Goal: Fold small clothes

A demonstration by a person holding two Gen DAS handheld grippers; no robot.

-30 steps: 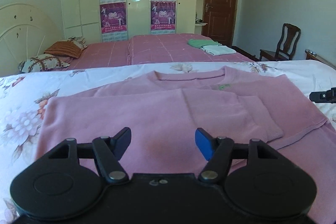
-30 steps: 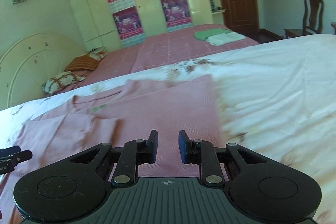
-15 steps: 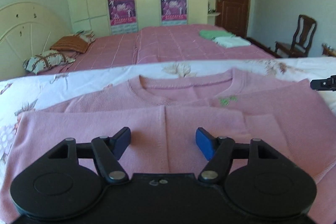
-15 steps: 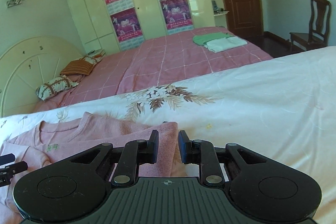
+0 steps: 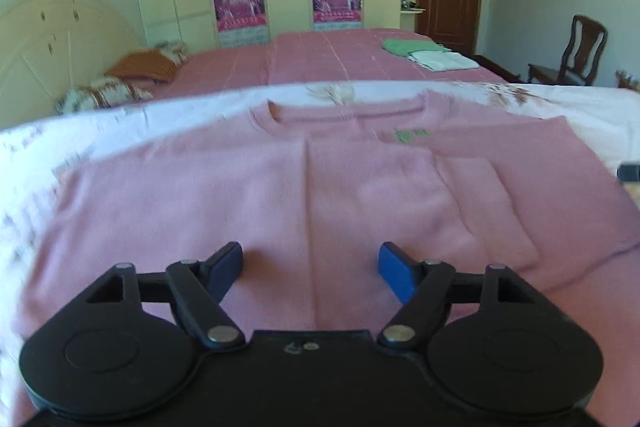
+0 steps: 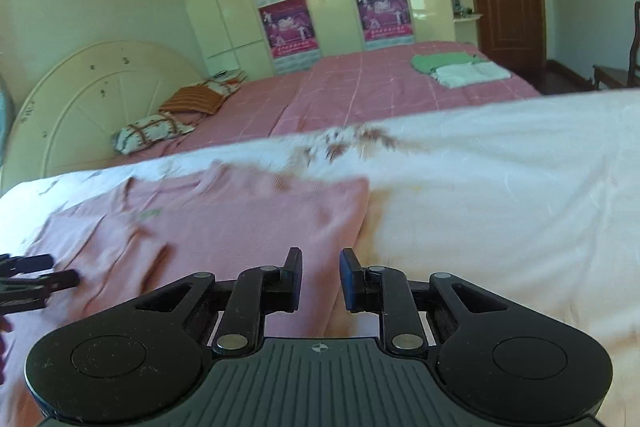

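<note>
Both views have swung back over the shirt (image 5: 304,195), flat on the bed (image 6: 500,187), sides folded in. Left hand-held gripper (image 5: 311,265) opening, empty — right hand-held gripper (image 6: 321,277) narrowly parted, empty. Next, likely: pinch hem, fold toward collar.

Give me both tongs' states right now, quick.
Left tongs: opening wide, nothing between the pads, over the pink sweater.
Right tongs: narrow gap, nothing pinched, above the sweater's edge.
</note>
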